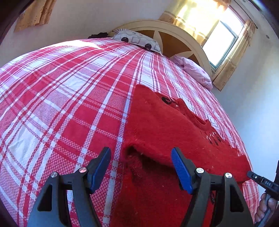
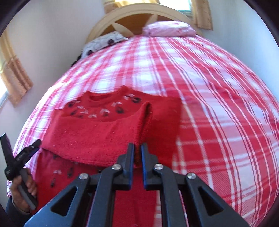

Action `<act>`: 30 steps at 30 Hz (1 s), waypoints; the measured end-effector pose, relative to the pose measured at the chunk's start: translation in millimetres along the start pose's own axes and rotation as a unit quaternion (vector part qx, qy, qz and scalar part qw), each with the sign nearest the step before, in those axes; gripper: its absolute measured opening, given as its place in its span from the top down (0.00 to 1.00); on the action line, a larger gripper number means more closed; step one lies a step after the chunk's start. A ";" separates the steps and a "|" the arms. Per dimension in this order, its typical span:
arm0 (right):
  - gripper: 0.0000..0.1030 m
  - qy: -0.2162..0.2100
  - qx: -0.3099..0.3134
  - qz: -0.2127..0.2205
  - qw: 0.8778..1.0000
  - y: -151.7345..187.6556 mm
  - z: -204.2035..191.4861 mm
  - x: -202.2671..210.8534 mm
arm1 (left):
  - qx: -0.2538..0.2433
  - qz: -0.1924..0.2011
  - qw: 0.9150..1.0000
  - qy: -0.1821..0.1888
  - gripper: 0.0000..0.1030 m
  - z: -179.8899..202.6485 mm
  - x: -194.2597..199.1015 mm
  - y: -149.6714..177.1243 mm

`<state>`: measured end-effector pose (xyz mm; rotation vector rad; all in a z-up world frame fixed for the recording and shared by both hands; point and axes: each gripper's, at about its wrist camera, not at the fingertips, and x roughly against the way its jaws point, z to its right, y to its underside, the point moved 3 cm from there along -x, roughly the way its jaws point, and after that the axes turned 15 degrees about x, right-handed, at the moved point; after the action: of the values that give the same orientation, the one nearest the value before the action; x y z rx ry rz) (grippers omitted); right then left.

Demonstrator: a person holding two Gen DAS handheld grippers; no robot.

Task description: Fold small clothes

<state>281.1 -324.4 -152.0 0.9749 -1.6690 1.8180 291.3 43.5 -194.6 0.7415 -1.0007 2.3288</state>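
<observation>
Your red sweater [image 1: 162, 125] lies on the bed [image 1: 69, 90], on the red and white checked cover. One part of it is folded over the rest, so a thick red flap [image 2: 97, 132] lies across the middle. The neck [image 2: 101, 96] of the sweater points toward the headboard [image 2: 139, 12], with small black and shiny bits sewn around it.

Your left tool [image 1: 141, 171] is wide, with nothing between its blue pads. It hangs just above the sweater, over a dark fold at the edge of the sweater.

Your right tool [image 2: 137, 153] is narrow and pinches a raised ridge of the sweater between its pads.

Two pillows lie beyond the sweater, up by the headboard: a pink pillow [image 2: 169, 28] and a spotted pillow [image 1: 137, 39].
</observation>
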 end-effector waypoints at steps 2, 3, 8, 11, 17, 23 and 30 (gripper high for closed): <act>0.90 -0.016 -0.002 -0.021 1.000 9.0 3.3 -11.5 | -0.004 -0.006 1.000 -0.010 0.30 0.4 -3.1 0.6; 0.89 -0.015 0.000 -0.025 1.000 12.2 3.7 -14.5 | -0.007 -0.006 1.000 -0.013 0.30 1.4 -3.3 0.8; 0.81 -0.014 -0.012 -0.007 1.000 10.7 8.8 -10.1 | -0.018 -0.001 0.999 -0.034 0.30 1.4 -2.7 -1.1; 0.50 0.019 -0.007 0.010 1.000 6.2 11.2 5.0 | -0.003 -0.006 0.999 -0.053 0.30 -8.6 -5.6 -5.4; 0.49 0.027 0.020 0.054 0.998 -9.2 -0.7 25.8 | -0.008 0.006 0.997 -0.080 0.30 -12.1 -3.0 -5.8; 0.56 -0.006 0.052 -0.040 0.998 4.7 -17.5 -30.6 | -0.024 0.003 0.996 -0.091 0.27 -9.1 -6.8 -2.1; 0.53 0.008 0.060 -0.001 0.998 10.3 -19.9 -9.6 | -0.065 0.032 0.994 -0.082 0.27 7.5 13.1 -1.7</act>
<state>275.8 -305.1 -166.0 1.0085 -1.5631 1.9384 284.9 41.7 -180.9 0.8712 -1.2522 2.2580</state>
